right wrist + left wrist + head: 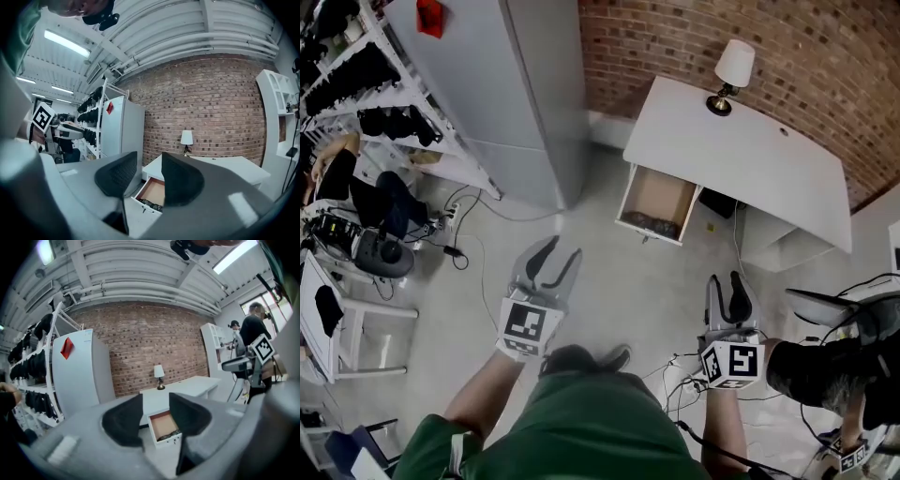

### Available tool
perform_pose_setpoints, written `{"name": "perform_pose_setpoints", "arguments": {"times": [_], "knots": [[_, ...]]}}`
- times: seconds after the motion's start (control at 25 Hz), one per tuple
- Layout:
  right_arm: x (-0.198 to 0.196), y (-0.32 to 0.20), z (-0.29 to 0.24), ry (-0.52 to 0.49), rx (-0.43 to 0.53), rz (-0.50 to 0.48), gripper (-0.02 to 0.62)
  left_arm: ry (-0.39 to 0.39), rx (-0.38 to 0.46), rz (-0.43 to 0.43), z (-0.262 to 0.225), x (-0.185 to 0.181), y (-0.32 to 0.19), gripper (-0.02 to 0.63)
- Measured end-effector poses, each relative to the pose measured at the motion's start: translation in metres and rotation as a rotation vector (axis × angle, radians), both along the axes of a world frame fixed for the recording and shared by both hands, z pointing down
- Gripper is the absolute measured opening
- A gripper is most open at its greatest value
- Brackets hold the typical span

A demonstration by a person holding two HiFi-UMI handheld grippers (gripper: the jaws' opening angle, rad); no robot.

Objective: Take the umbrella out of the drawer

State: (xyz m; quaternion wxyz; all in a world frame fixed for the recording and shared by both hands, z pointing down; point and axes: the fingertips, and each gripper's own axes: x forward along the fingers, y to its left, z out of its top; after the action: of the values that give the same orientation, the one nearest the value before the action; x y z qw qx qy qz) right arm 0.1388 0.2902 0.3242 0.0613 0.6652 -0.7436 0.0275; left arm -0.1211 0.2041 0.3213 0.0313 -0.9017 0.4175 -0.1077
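At far left in the head view stands a shelf rack (366, 70) loaded with dark items, and next to it a tall grey cabinet (520, 94) with a red tag (429, 17) near its top. The left gripper (560, 251) is held over the grey floor, well short of the desk. Its jaws stand wide apart with nothing between them. Beyond it, the drawer (663, 192) hangs pulled out from under the white tabletop (750, 150), its brown bottom mostly bare. The umbrella (651, 223), a dark patterned bundle, lies across the drawer's front end, against the front panel. A small lamp (731, 73) with a white shade stands on the tabletop near the brick wall. The right gripper (725, 281) is also over the floor, away from the drawer. Its jaws are parted by a narrower gap and hold nothing.
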Motion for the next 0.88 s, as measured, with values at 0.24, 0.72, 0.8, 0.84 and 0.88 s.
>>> {"name": "perform_pose_setpoints", "arguments": {"times": [0.24, 0.72, 0.8, 0.84, 0.88], "knots": [[0.015, -0.034, 0.016, -0.004, -0.04, -0.028, 0.147, -0.014, -0.034, -0.008, 0.013, 0.015, -0.03, 0.169], [0.043, -0.173, 0.058, 0.069, -0.158, -0.012, 0.147, -0.007, -0.105, -0.003, 0.072, 0.036, -0.191, 0.169], [0.048, -0.204, 0.065, 0.081, -0.182, -0.01, 0.147, -0.006, -0.117, 0.008, 0.079, 0.042, -0.224, 0.169], [0.048, -0.218, 0.07, 0.085, -0.197, -0.012, 0.147, -0.007, -0.126, 0.015, 0.083, 0.045, -0.239, 0.169], [0.048, -0.232, 0.076, 0.088, -0.214, -0.016, 0.147, -0.01, -0.134, 0.023, 0.087, 0.049, -0.253, 0.169]]}}
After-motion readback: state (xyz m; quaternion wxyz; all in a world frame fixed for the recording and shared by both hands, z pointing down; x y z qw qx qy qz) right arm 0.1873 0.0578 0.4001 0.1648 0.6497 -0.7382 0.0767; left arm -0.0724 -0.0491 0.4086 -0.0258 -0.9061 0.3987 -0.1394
